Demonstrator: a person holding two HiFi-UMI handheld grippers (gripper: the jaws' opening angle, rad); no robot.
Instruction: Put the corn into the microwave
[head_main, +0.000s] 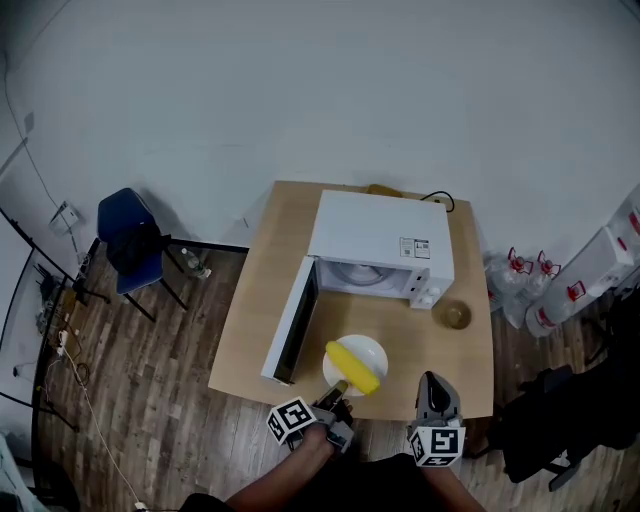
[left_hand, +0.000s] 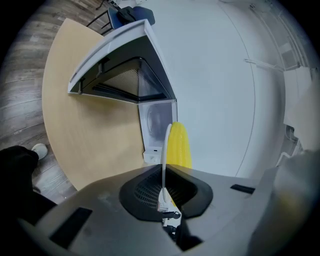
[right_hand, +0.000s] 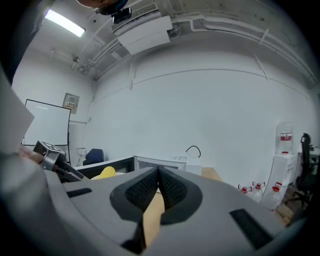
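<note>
one corn (head_main: 353, 366) on one plate (head_main: 372, 351), one open microwave (head_main: 385, 235), one blue chair (head_main: 128, 235)

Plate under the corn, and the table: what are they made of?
The plate looks like white ceramic or hard plastic; I can't tell which. Its rim is thin, smooth and plain white. The table looks like pale wood or a wood-look laminate: an even tan top with a matte finish and no shine.

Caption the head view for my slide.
Left hand-held gripper holds a plate of corn before the open microwave.
</note>
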